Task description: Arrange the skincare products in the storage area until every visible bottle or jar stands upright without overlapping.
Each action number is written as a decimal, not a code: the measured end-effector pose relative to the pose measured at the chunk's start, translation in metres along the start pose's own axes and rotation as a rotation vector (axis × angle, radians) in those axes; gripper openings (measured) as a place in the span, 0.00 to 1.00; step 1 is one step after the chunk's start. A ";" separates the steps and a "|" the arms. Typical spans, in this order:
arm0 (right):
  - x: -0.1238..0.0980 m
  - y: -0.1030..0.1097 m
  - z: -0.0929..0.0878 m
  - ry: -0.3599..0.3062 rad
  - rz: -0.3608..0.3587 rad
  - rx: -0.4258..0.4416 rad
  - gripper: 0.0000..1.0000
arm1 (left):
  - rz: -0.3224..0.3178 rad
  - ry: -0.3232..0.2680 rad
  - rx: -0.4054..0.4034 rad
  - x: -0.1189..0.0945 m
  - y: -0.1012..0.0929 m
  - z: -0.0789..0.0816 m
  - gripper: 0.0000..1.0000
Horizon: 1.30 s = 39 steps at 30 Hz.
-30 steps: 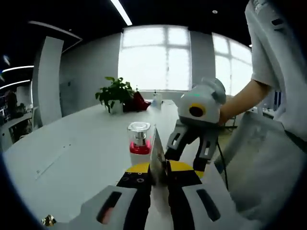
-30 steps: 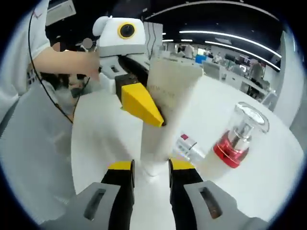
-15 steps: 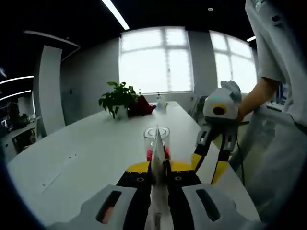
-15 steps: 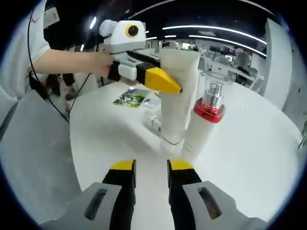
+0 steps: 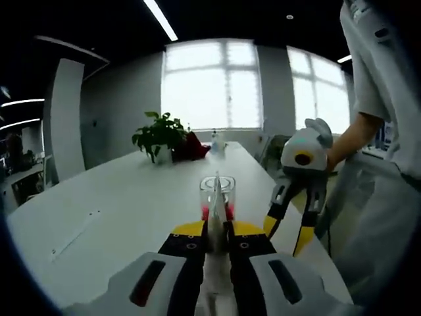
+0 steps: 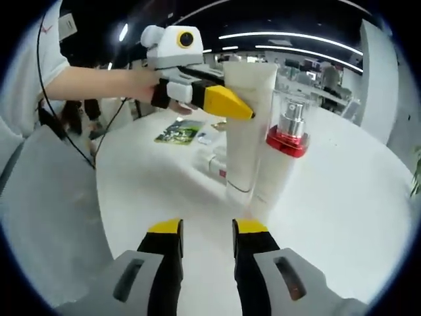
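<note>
My left gripper (image 6: 227, 108) jaws are clenched on the white tube (image 6: 247, 125), upright just beside the pump bottle (image 6: 279, 161) ahead of my empty, parted right gripper (image 6: 205, 230) jaws; releasing carelessly may topple both onto the bench (image 6: 342, 224).

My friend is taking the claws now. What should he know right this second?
Left claw: shut on the white tube, pinching its flat top end, cap down on the white table.
Right claw: open, holding nothing, hanging in front of the tube.
The pump bottle with the red collar and clear cap stands upright right beside the tube; whether they touch is unclear.
A small white box lies flat behind them, near a green leaflet.
Done: bottle standing. Left: let go of the tube without tipping it, then probably see to the lying box.
</note>
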State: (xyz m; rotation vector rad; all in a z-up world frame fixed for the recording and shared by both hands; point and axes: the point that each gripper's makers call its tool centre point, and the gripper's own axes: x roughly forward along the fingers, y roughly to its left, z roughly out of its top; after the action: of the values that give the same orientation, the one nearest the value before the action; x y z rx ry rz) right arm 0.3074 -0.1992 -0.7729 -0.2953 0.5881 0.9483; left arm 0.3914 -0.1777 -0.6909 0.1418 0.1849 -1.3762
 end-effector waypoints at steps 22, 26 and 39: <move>-0.014 0.004 0.011 -0.012 -0.042 0.019 0.45 | 0.178 0.076 -0.112 -0.043 -0.003 -0.011 0.49; -0.017 0.006 0.011 -0.011 -0.046 0.023 0.49 | 0.223 0.092 -0.137 -0.061 -0.010 -0.013 0.56; -0.021 0.015 0.015 -0.005 -0.047 0.006 0.59 | 0.354 0.089 -0.237 -0.113 -0.048 -0.018 0.75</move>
State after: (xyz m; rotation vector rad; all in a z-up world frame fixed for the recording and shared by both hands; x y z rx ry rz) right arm 0.2908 -0.1979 -0.7485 -0.2996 0.5776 0.9019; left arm 0.3224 -0.0746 -0.6841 0.0345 0.3773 -0.9877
